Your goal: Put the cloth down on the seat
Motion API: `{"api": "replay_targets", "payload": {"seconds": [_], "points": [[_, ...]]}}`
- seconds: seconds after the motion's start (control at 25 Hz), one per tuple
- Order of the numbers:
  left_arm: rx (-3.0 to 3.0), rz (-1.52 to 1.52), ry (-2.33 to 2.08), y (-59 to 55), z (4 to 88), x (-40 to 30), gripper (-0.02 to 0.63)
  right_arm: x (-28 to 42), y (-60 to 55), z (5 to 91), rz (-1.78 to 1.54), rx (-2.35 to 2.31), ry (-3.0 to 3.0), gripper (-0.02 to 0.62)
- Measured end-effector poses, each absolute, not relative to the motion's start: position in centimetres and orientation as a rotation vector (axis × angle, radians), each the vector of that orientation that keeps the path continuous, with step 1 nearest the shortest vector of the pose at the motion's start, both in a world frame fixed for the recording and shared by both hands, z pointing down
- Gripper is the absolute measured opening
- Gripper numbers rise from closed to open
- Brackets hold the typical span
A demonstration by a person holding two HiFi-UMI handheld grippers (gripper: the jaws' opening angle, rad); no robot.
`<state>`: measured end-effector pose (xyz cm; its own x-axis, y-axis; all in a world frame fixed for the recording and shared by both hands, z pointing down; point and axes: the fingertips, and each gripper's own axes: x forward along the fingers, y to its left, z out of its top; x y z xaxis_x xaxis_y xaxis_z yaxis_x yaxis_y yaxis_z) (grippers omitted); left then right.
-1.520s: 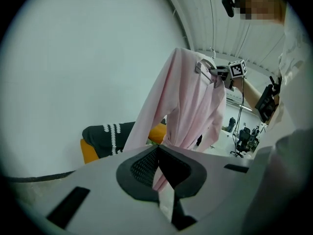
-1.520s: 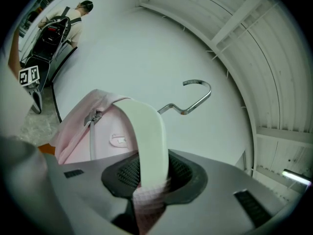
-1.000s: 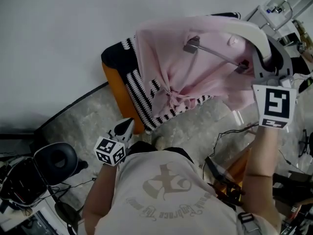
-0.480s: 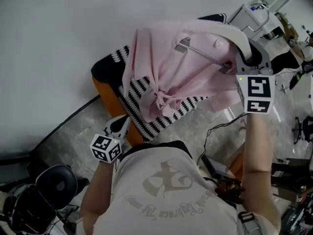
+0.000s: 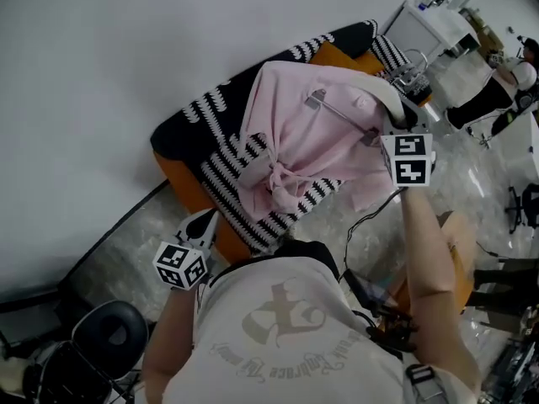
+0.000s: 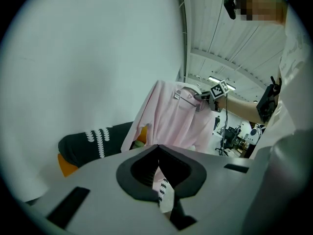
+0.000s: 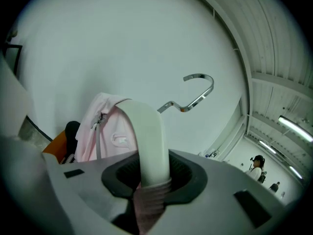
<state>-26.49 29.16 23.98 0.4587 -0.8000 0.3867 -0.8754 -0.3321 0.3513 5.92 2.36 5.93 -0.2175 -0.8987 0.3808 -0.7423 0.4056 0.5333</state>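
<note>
White wall behind a striped seat point(image 5: 181, 137), upper centre. The right gripper point(image 5: 396, 118) clamped a hanger point(image 7: 146, 131) carrying the pink cloth point(image 5: 295, 137). The left gripper point(image 5: 206, 222), lower left, was closed and empty.

Pink cloth point(image 5: 312, 141) on hanger point(image 5: 381, 93), seemingly touching striped seat point(image 5: 221, 183)

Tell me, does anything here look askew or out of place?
Yes. The pink cloth, on a white hanger clamped by the right gripper, is bunched into a knot at its lower end. The striped cover lies askew, baring the orange seat.
</note>
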Motion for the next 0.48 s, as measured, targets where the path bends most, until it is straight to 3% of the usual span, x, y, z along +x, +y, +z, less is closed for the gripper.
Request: {"api": "replay_targets", "payload": {"seconds": [0.48], "points": [[2.114,0.272,-1.402,24.3,24.6,-23.7,0.011,13.3,-7.7,17.2,-0.117,1.406,-1.897,0.114]]}}
